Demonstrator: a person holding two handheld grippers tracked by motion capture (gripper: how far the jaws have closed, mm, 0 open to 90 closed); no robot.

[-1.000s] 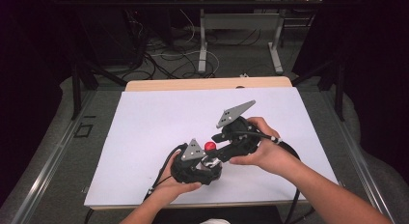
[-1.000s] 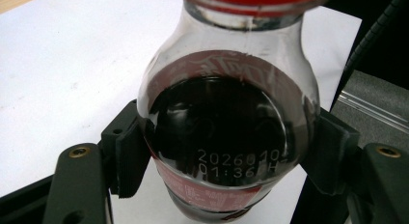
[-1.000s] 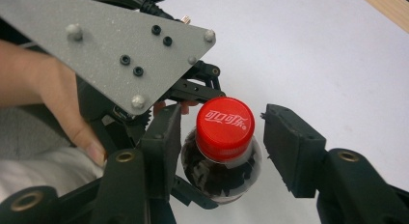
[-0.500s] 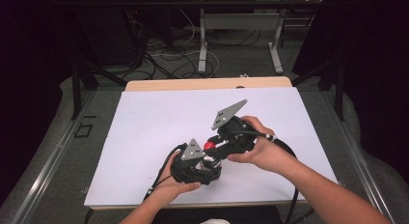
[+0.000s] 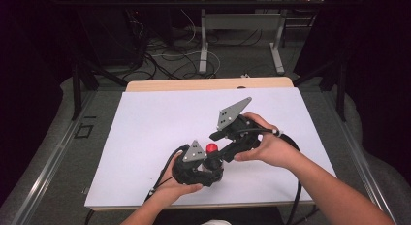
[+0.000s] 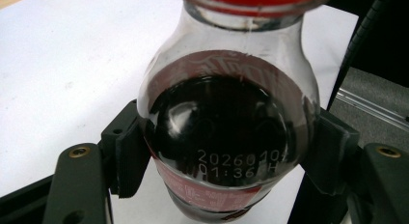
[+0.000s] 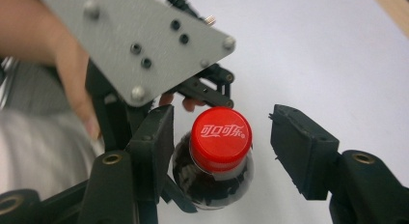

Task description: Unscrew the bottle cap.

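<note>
Counter: white sheet point(image 5: 145, 137) over a wooden top, cables on the floor behind.
Bottle: small cola bottle point(image 6: 226, 137), dark liquid, red cap point(image 7: 221, 132); near the counter's front edge, just left of centre.
Left gripper point(image 6: 226, 151): jaws clamped on the bottle's body, one pad on each side.
Right gripper point(image 7: 222, 147): over the cap; jaws have just been opening, cap between them, right pad clear of it.

Bottle point(image 6: 226, 137) between left claw point(image 6: 226, 151) jaws
</note>
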